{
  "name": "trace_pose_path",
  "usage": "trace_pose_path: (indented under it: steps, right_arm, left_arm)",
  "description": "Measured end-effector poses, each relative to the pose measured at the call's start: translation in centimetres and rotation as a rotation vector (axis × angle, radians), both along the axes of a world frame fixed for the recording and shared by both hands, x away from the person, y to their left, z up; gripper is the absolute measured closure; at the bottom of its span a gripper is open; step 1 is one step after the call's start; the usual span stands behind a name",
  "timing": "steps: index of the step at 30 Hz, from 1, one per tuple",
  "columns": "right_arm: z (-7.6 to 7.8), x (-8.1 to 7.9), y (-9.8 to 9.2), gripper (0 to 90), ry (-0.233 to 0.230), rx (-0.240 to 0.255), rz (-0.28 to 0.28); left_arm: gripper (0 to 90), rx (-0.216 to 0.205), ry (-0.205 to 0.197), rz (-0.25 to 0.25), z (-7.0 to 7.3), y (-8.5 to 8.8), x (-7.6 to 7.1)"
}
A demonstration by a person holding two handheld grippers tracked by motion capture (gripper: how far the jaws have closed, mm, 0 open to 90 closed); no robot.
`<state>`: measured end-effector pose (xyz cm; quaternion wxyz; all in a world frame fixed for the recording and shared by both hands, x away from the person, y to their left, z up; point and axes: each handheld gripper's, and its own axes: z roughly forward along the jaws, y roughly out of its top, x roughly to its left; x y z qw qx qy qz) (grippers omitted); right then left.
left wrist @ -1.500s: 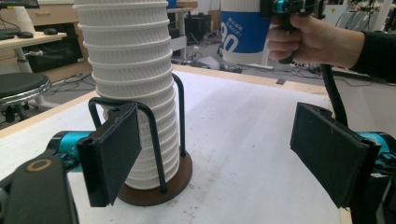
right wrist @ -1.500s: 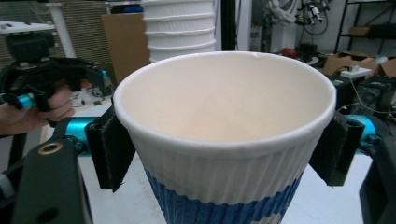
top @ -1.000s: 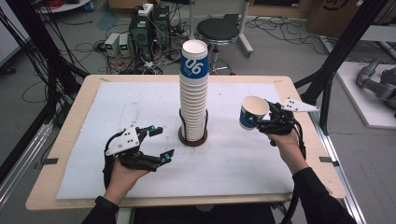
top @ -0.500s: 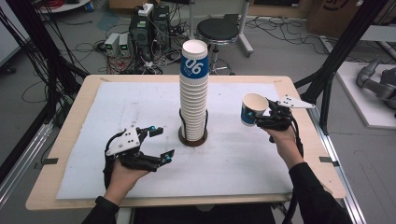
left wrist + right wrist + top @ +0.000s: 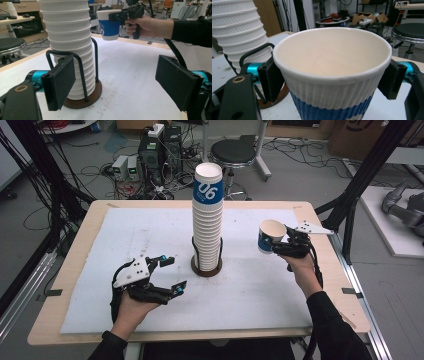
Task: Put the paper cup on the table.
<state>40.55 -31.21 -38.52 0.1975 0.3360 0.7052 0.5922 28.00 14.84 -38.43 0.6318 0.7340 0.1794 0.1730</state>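
The whole surface (image 5: pixel 150 235) is taken in from the high view, with the tall stack of cups (image 5: pixel 207 220) standing upright at its middle in a dark wire holder (image 5: pixel 206 265). The holder's black uprights and brown round base are made out closely in the left gripper view, where the stack's ribbed white walls are seen between them.

The paper cup (image 5: pixel 270 236) is held upright in the air near the right edge of the surface, well apart from the stack. Its bare inside is revealed in the right gripper view, and its blue band (image 5: pixel 109 26) in the left gripper view.

The right gripper (image 5: pixel 284 244) is held level, its fingers pinching the cup's sides below the rim.

The left gripper (image 5: pixel 170 275) is rested near the front edge, pointed at the holder, its fingers spread with nothing between them.
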Motion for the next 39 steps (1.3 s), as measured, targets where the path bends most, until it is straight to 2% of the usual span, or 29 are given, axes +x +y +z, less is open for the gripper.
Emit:
trace_pose_path:
  steps: [14,17,24,25,29,32,39]
  right_arm:
    - [-1.1,1.2,0.0,20.9,0.044,-0.019,-0.039]
    - [-1.7,1.7,0.1,20.9,0.062,-0.037,-0.056]
    - [-2.6,2.4,0.4,20.9,0.083,-0.031,-0.101]
    - [-3.0,2.6,0.5,20.9,0.078,-0.036,-0.124]
    - [-3.4,2.9,0.7,20.9,0.086,-0.036,-0.141]
    - [-3.7,3.0,1.0,20.9,0.066,-0.063,-0.168]
    - [-4.6,3.5,1.3,20.8,0.082,-0.069,-0.199]
  left_arm:
    - [16.4,0.000,0.001,-0.006,-0.1,-0.1,0.1]
    - [16.4,0.000,0.002,-0.008,-0.1,-0.1,0.0]
    - [16.4,0.002,0.002,-0.009,-0.1,-0.1,0.0]
    - [16.4,0.000,0.001,-0.009,-0.1,-0.1,0.0]
    - [16.4,0.000,0.000,-0.008,-0.1,0.0,0.0]
    - [16.4,0.002,0.002,-0.010,-0.1,0.0,0.0]
    - [16.4,0.003,0.000,-0.016,-0.2,-0.1,-0.1]
